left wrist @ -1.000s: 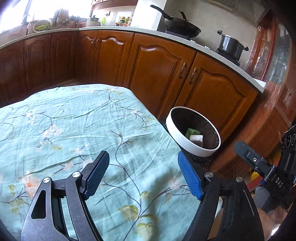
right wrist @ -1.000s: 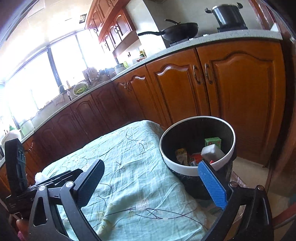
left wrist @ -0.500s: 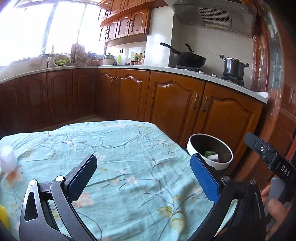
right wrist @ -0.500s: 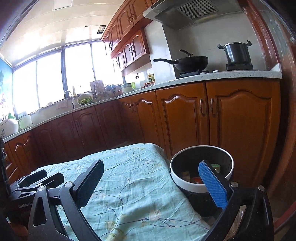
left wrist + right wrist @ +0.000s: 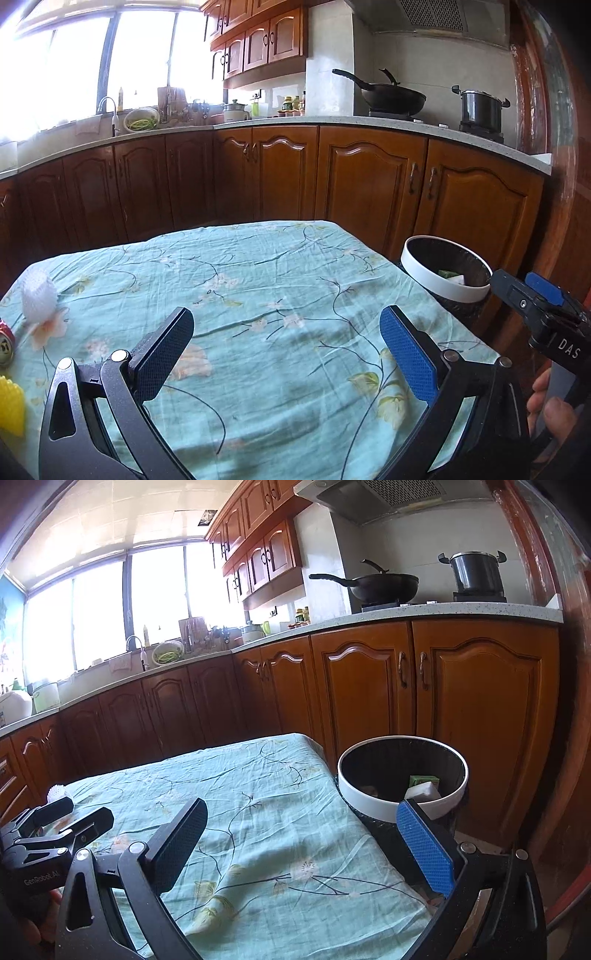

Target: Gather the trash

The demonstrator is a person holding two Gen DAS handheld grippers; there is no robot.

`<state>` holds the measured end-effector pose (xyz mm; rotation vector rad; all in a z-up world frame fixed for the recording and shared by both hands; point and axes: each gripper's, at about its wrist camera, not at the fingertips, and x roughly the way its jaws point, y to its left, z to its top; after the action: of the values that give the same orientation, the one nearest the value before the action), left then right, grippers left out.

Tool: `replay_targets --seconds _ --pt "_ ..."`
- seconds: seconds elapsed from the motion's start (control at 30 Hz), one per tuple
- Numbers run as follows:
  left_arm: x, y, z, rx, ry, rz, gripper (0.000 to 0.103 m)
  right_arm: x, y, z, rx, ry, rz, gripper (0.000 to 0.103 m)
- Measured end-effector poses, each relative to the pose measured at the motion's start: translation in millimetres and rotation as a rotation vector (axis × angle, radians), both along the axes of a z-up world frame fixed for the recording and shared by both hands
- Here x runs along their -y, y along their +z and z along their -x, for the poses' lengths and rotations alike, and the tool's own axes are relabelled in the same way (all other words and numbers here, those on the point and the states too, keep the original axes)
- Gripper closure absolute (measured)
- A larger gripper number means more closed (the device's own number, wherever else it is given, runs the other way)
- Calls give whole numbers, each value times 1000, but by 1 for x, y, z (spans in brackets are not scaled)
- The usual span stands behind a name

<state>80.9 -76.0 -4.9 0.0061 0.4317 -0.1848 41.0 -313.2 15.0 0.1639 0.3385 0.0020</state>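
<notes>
Left gripper (image 5: pixel 286 349), right gripper (image 5: pixel 303 832): jaws spread, empty, above floral teal-clothed table (image 5: pixel 258 280); white-rimmed black trash bin (image 5: pixel 402 775) right.

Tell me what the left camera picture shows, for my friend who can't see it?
The left tongs hang open and empty over a table with a flowery green cloth. A white foam net, a red can and something yellow sit at the cloth's left edge. A white-rimmed trash bin stands past the right corner, near the right tongs.

Cloth (image 5: pixel 277 295) mid bare; foam net (image 5: pixel 38 301), can (image 5: pixel 5 345) block far-left edge
</notes>
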Motion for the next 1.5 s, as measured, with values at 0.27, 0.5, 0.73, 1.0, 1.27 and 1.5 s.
replay_targets --seconds 0.27,0.5,0.73,1.0,1.27,1.5 --pt "5 10 9 31 1 -15 0 2 15 10 47 6 -8 0" --pt "11 13 11 28 4 -41 0 1 13 10 36 17 -15 0" --pt "13 13 14 38 30 -44 0 1 11 11 42 12 -12 0" --pt "12 12 14 33 44 -38 0 0 10 11 34 15 -8 0" --pt "12 12 15 26 48 -33 0 -1 9 9 26 20 -11 0" --pt "12 13 16 35 55 -34 0 -1 9 8 27 20 -12 0"
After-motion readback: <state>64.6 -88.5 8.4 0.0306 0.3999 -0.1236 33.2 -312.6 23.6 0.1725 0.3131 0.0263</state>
